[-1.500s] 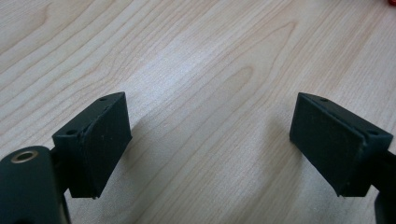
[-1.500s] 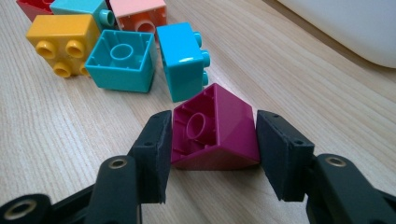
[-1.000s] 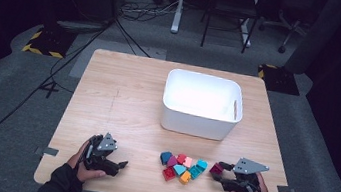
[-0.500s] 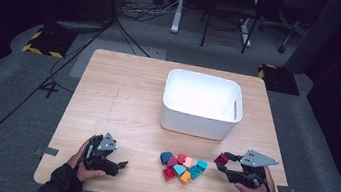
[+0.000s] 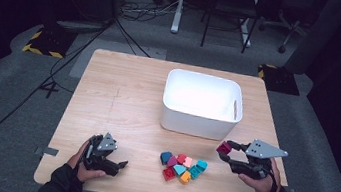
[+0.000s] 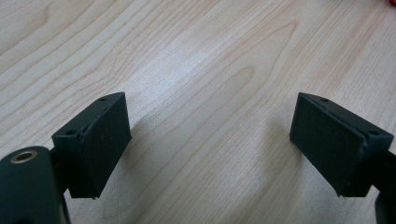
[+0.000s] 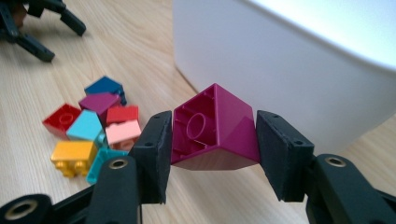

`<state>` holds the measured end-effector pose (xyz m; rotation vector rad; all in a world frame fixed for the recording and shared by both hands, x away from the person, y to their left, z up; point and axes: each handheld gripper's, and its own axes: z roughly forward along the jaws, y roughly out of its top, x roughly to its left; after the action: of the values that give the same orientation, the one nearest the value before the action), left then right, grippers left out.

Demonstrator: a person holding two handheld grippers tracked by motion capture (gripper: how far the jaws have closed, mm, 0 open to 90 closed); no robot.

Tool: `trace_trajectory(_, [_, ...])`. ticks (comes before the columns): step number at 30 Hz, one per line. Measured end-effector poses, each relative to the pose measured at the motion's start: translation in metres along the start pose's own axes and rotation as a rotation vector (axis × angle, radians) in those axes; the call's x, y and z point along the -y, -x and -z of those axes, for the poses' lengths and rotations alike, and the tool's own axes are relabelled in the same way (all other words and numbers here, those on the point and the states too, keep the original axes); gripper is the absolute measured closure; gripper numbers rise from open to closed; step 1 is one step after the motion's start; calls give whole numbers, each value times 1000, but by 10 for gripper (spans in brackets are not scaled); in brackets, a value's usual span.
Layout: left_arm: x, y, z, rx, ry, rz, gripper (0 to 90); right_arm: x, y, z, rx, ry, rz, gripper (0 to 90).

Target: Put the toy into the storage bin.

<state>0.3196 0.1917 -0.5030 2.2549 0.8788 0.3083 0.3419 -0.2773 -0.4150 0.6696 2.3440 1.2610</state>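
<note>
The right gripper [image 5: 225, 151] has its fingers closed on a magenta block [image 7: 212, 128], holding it tilted, hollow underside showing, above the table [image 5: 123, 94] just in front of the white bin [image 5: 201, 113]. To its left a small heap of blocks [image 5: 182, 166] lies on the wood, red, teal, pink, orange and blue among them. The left gripper [image 5: 118, 165] rests low at the table's near edge, well apart from the heap, its fingers [image 6: 100, 140] spread wide and holding nothing.

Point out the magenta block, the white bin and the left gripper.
magenta block [image 7: 212, 128], right gripper view, hollow underside.
white bin [image 5: 195, 122], high view, front wall.
left gripper [image 6: 210, 140], left gripper view, midway between its open jaws.
</note>
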Motion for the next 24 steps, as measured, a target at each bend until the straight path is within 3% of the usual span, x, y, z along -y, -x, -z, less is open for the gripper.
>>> trace_trajectory(8, [0,0,0,0,0,0,127,-22,6,6,25,17,12,481])
trace_trajectory(24, [0,0,0,0,0,0,127,-50,14,13,29,59,12,481])
